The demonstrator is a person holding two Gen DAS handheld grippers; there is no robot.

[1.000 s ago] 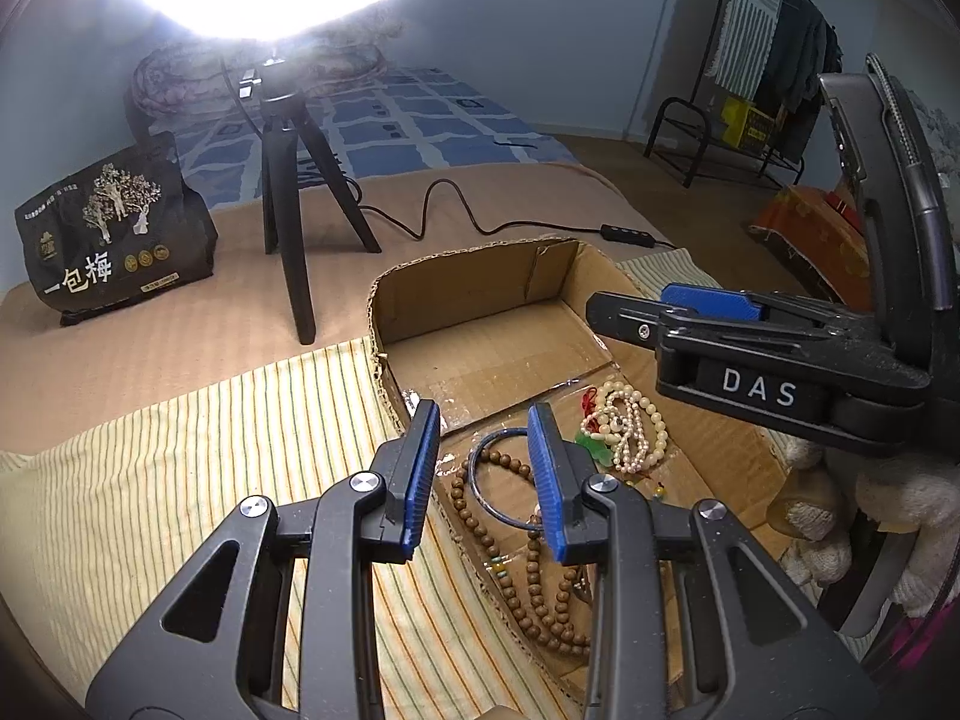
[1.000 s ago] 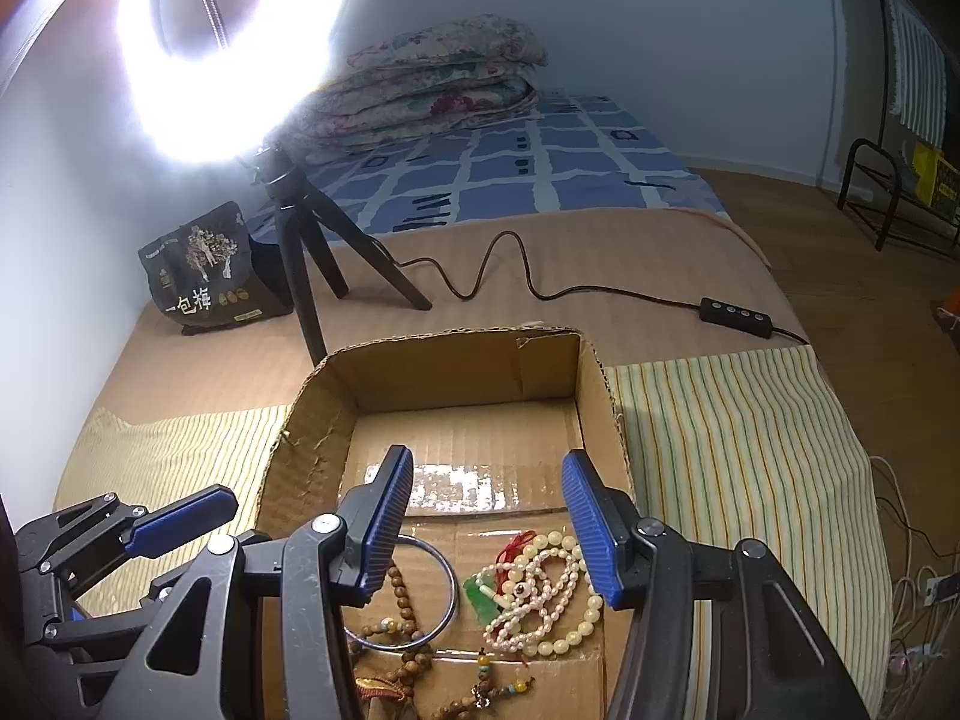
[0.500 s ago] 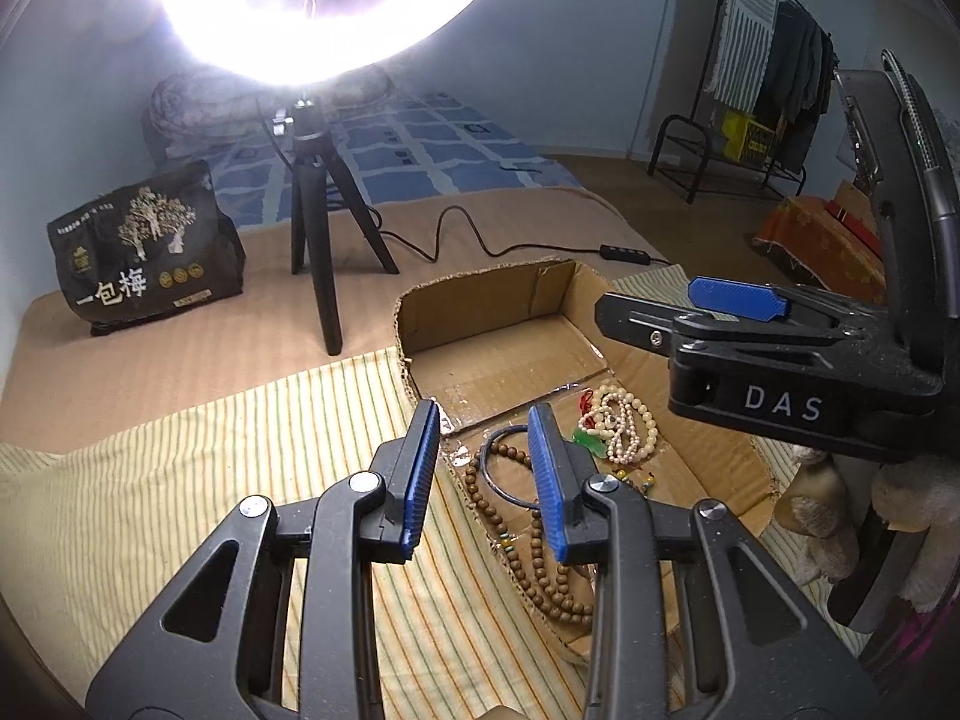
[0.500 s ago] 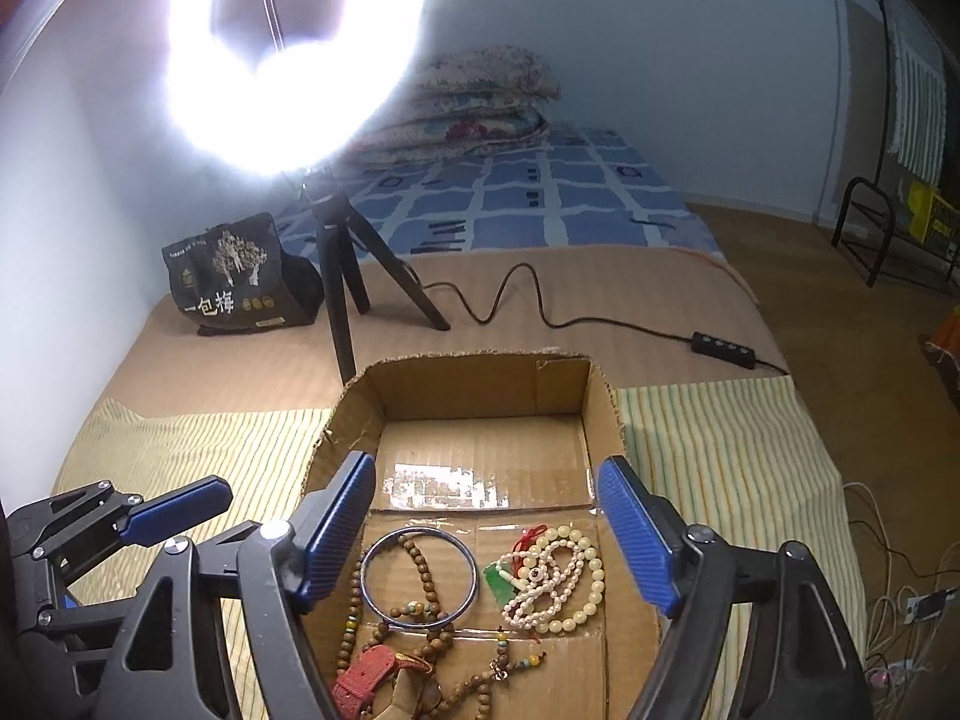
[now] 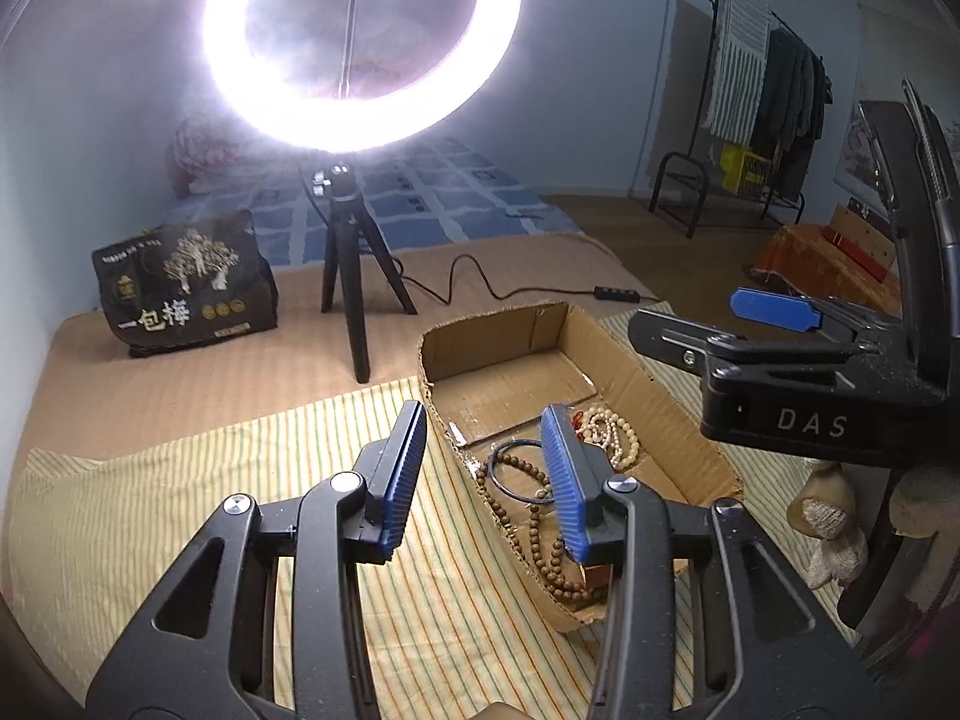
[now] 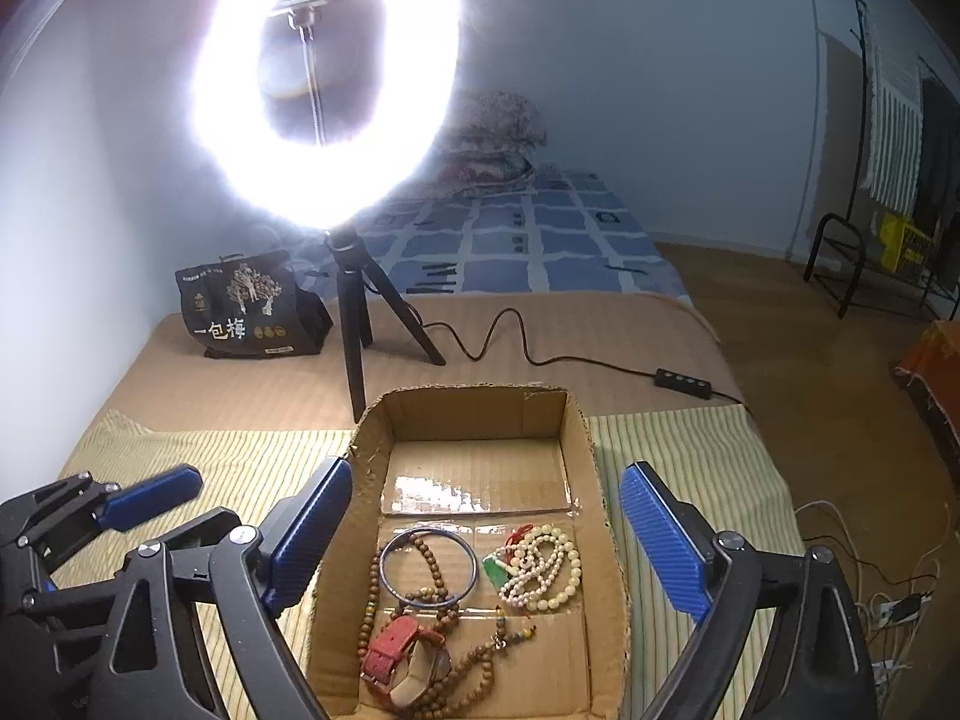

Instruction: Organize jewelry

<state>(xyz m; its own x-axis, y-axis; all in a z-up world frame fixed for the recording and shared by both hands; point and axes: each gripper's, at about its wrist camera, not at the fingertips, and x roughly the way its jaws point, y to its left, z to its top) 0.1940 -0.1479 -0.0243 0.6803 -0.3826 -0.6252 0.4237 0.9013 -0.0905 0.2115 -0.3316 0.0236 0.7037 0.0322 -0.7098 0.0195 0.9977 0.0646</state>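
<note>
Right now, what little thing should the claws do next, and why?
Probably lower the right claw into the cardboard box toward the cream bead bracelet. That claw is wide open and empty above the box, and the bracelet lies apart from the tangled brown beads, so it looks easiest to pick out first.

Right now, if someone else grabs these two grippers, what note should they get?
Left gripper: open, empty, above the striped cloth at the box's left wall.
Right gripper: open wide, empty, above the open cardboard box.
In the box: thin blue bangle, brown wooden bead strand, cream bead necklace with green pendant, red-strap watch, all bunched at the near end.
Done: jewelry is in the box.
Left: whether more sorting is wanted, I can't tell.
</note>
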